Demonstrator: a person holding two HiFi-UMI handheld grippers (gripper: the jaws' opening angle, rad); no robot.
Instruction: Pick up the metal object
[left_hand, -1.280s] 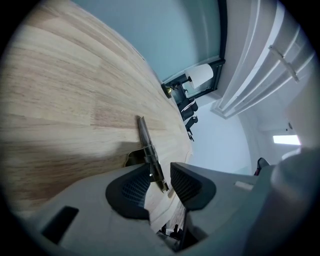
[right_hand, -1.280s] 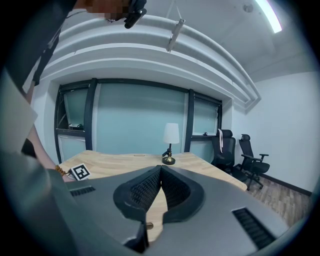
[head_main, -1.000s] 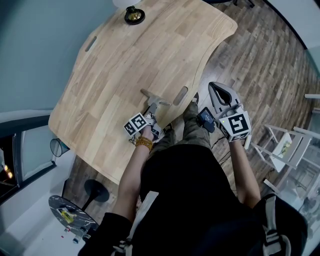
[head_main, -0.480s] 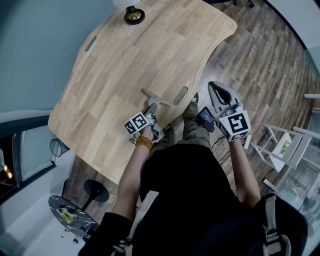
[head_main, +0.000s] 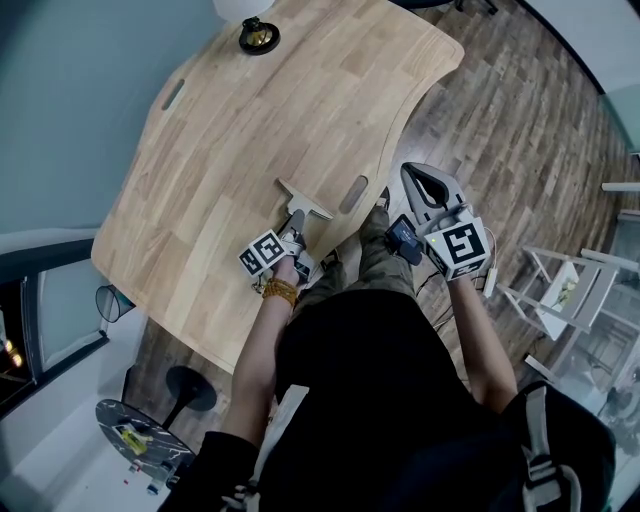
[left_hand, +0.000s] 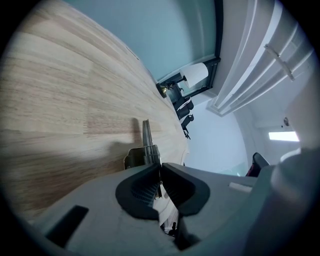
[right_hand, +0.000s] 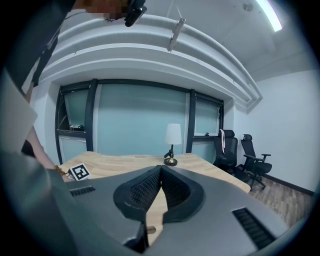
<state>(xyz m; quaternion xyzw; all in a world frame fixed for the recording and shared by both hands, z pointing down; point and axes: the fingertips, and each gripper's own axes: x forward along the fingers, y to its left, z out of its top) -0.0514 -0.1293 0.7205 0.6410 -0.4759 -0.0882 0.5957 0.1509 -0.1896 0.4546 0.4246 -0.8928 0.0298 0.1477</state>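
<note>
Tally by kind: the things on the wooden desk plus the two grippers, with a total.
T-shaped metal tool: 1
Table lamp: 1
Grippers: 2 (left gripper, jaws just closed on that tool; right gripper, shut, empty)
Total: 4

Even daylight, sharp centres, fisheye-vignetted edges

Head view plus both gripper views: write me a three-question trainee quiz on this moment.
1. True or false: the right gripper holds the metal object.
2. Multiple choice: what stands at the far end of the table? A lamp; B mug; C laptop.
3. Fill in: the jaws of the left gripper are ___ on the metal object.
Key: 1 false, it is shut and empty; 2 A; 3 shut, having just been closing onto it.
</note>
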